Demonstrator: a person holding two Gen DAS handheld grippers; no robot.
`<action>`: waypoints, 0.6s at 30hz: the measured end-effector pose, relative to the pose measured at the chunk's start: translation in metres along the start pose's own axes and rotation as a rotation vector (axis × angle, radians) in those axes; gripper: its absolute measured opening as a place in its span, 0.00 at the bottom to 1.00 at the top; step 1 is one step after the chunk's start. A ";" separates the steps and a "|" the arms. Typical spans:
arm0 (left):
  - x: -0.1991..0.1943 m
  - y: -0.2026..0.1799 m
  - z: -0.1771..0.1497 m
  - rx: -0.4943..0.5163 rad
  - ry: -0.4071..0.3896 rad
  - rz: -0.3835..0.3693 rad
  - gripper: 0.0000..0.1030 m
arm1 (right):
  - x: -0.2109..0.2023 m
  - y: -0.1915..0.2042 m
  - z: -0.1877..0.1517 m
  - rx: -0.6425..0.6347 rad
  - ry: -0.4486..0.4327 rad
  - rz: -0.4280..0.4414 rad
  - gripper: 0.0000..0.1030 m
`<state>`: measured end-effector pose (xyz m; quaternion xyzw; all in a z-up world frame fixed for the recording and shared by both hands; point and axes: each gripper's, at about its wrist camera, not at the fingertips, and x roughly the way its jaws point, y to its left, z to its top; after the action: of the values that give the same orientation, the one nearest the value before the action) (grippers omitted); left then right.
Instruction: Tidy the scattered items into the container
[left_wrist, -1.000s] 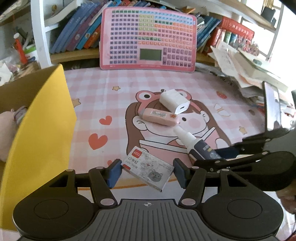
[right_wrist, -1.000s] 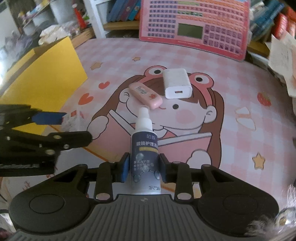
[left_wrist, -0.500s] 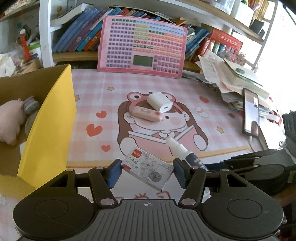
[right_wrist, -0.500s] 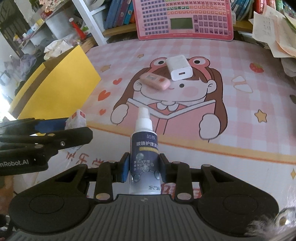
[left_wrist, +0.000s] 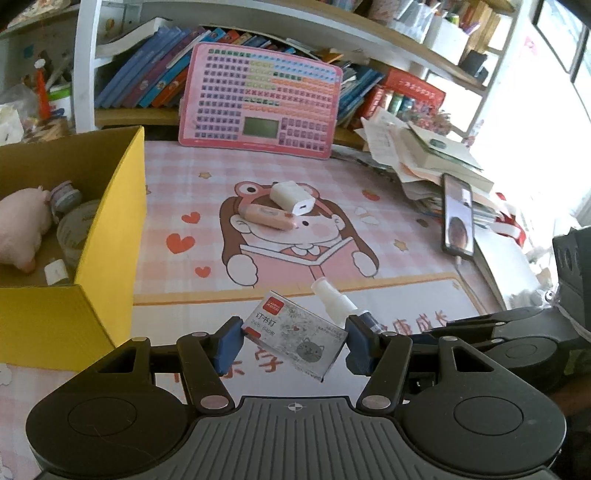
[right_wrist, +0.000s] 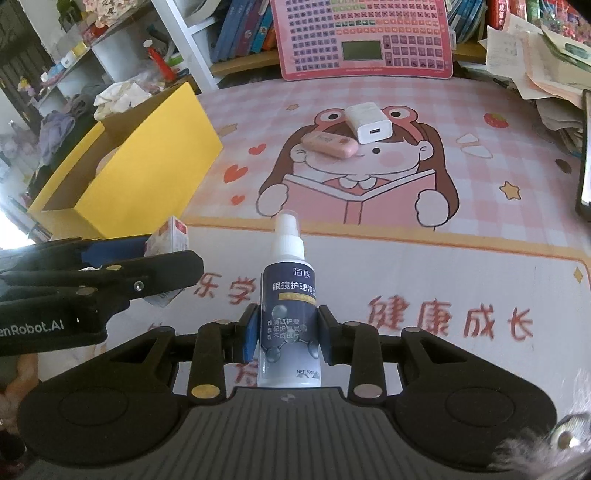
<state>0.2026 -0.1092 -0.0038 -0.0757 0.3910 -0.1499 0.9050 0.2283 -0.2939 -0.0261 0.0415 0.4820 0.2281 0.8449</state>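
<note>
My left gripper (left_wrist: 293, 341) is shut on a small staple box (left_wrist: 295, 334) with a red label and a cat drawing, held above the pink desk mat. My right gripper (right_wrist: 288, 338) is shut on a dark blue spray bottle (right_wrist: 290, 314) with a white nozzle; that bottle (left_wrist: 334, 301) also shows just right of the staple box in the left wrist view. The yellow cardboard box (left_wrist: 110, 236) stands at the left, with a pink plush toy (left_wrist: 18, 229) and small items inside. On the mat's cartoon lie a white charger (left_wrist: 293, 197) and a pink case (left_wrist: 267, 218), touching each other.
A pink keyboard toy (left_wrist: 260, 101) leans against the bookshelf at the back. A pile of papers and books (left_wrist: 424, 158) and a phone (left_wrist: 458, 216) occupy the right side. The left gripper's arm (right_wrist: 92, 291) crosses the lower left of the right wrist view.
Both grippers have pulled back and risen from the mat with their items, so more of the desk and the inside of the yellow box shows. The charger and pink case stayed put.
</note>
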 end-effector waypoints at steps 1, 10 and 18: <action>-0.004 0.002 -0.001 0.006 -0.004 -0.007 0.58 | -0.002 0.004 -0.002 0.002 -0.007 -0.008 0.30; -0.046 0.038 -0.023 0.024 -0.016 -0.059 0.58 | -0.013 0.058 -0.024 0.032 -0.040 -0.056 0.30; -0.083 0.080 -0.047 0.003 -0.012 -0.078 0.58 | -0.013 0.113 -0.053 0.047 -0.038 -0.083 0.30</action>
<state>0.1311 -0.0074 0.0007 -0.0906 0.3818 -0.1851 0.9010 0.1392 -0.2067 -0.0109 0.0455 0.4722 0.1807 0.8616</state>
